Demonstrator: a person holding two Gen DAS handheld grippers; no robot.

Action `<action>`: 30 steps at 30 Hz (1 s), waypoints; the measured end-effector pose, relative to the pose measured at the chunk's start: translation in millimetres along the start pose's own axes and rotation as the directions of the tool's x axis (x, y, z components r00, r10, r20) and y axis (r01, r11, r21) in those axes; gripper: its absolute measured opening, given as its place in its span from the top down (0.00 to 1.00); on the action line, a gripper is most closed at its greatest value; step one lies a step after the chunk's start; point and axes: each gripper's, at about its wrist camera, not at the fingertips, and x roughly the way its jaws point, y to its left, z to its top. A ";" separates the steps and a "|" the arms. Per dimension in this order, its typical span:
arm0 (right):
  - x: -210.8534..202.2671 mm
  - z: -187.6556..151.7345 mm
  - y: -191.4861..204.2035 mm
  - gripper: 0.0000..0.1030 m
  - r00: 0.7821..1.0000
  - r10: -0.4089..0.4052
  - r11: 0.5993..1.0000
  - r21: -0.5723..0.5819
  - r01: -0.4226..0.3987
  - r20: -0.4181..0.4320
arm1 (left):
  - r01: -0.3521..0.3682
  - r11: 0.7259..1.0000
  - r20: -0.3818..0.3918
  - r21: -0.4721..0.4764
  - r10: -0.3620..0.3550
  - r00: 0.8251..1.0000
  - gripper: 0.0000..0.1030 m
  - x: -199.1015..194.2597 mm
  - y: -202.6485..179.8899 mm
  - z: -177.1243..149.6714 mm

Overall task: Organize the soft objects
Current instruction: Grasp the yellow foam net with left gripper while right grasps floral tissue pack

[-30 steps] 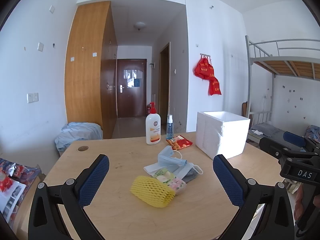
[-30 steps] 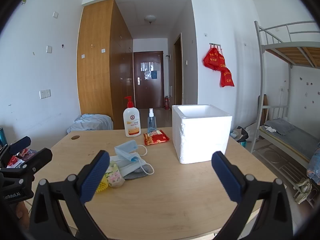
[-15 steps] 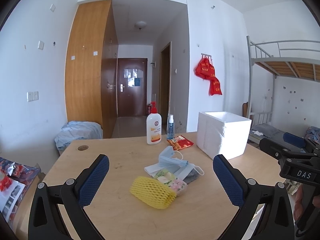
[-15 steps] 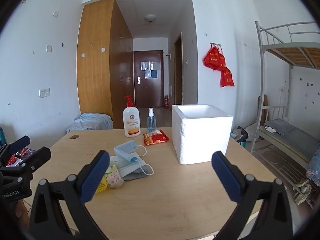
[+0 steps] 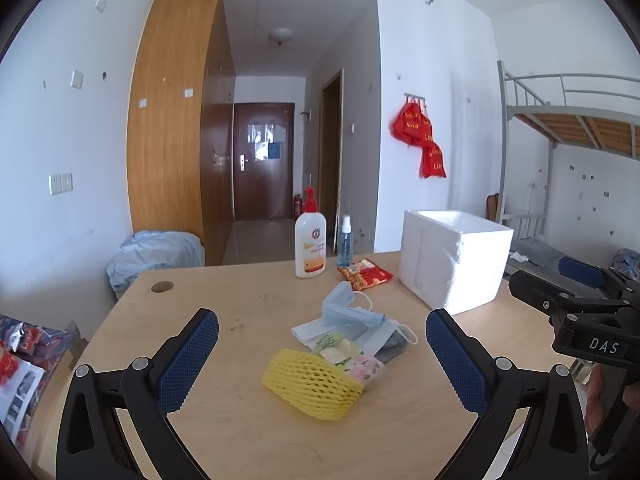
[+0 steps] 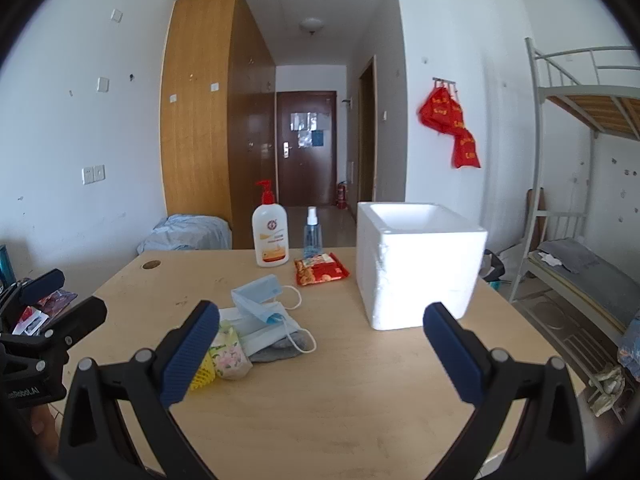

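The wooden table (image 5: 248, 432) carries everything, its top pale and smooth with a round cable hole (image 5: 162, 287) at the far left corner. Largest on it is the white foam box (image 5: 454, 262), open-topped with thick walls, standing at the far right, well apart from the soft pile. That pile lies near the middle of the table: light blue face masks (image 5: 352, 314) with white ear loops, folded and overlapping, resting on a grey cloth (image 5: 394, 350); just in front, touching them, a yellow foam net sleeve (image 5: 312, 384) with an open mesh texture, and a small floral tissue pack (image 5: 362, 366) between the net and the masks. Behind the pile, a red snack packet (image 5: 365, 274) lies flat beside the box, and a white pump bottle (image 5: 310, 242) with a red top stands next to a small clear blue spray bottle (image 5: 345, 242) at the far edge.

The left tongs (image 5: 322, 354) are held wide apart, empty, above the near edge with the pile between their blue ribbed pads. The right tongs (image 6: 320, 350) are also spread apart and empty, near the table's front edge, the box beyond their right pad and the pile by the left one
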 end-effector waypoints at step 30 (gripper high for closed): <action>145.0 2.0 36.3 0.00 0.919 0.253 0.958 -0.055 -0.281 -0.301 | 0.007 0.999 -0.367 -0.046 -0.023 0.930 0.00 135.7 39.7 -29.8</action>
